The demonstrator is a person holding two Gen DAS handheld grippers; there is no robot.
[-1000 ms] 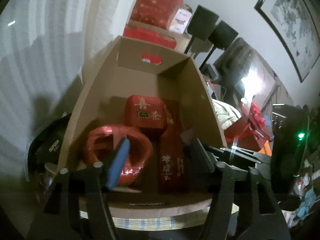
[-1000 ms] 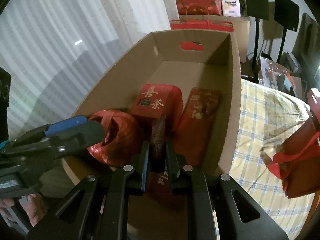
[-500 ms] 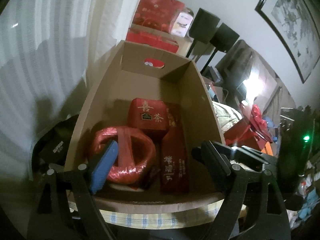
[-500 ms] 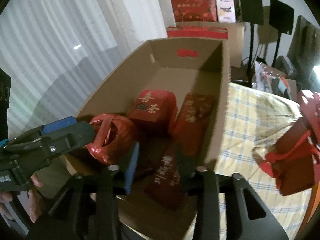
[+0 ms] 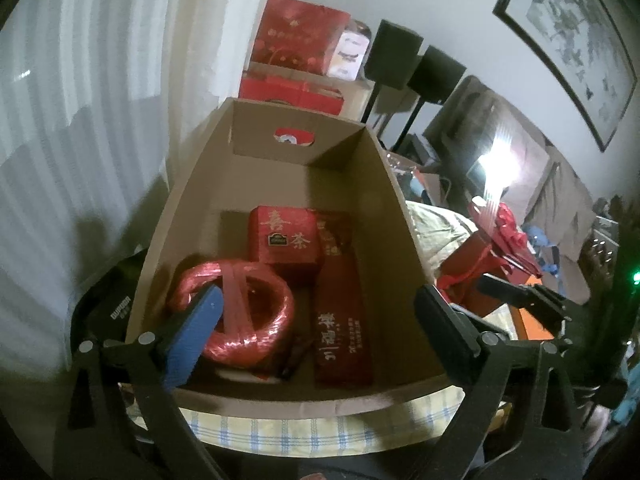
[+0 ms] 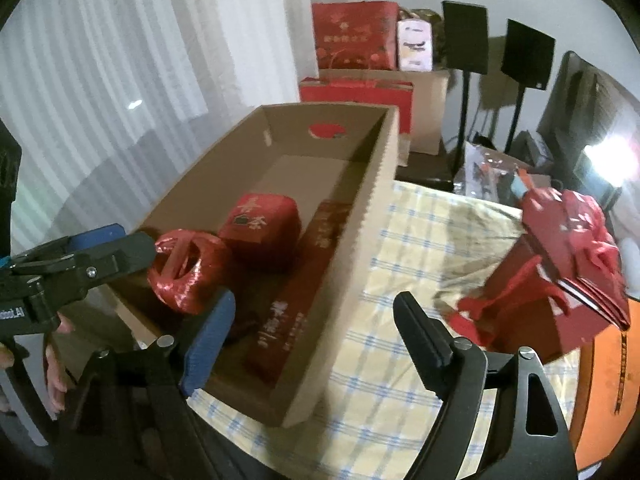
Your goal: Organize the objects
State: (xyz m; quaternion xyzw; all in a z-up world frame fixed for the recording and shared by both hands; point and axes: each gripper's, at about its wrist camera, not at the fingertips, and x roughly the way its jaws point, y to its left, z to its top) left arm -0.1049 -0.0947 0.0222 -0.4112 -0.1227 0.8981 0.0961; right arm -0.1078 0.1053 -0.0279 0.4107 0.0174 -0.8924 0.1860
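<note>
An open cardboard box (image 5: 400,200) stands on a checked cloth. Inside lie a shiny red coil (image 5: 240,320), a red tea box (image 5: 284,240) and a long red box (image 5: 340,328), with another red pack behind it. My left gripper (image 5: 320,332) hovers over the box's near end. Its jaws are opening wide and the pads touch nothing. My right gripper (image 6: 318,336) sits above the box's near right corner. Its jaws are also opening, and the long red box (image 6: 296,300) lies free below them. In the right wrist view, the left gripper's fingers (image 6: 100,256) reach in beside the coil (image 6: 188,268).
A red gift bag (image 6: 560,280) with ribbon handles stands on the checked cloth (image 6: 420,280) to the right of the box. Behind are stacked red boxes (image 6: 352,36), speakers on stands (image 6: 464,36) and a white curtain (image 6: 100,60). A hand (image 6: 56,360) shows at lower left.
The right gripper let go of the long red box, spread its jaws and drew back up and to the right. The left jaws spread wider, off the coil.
</note>
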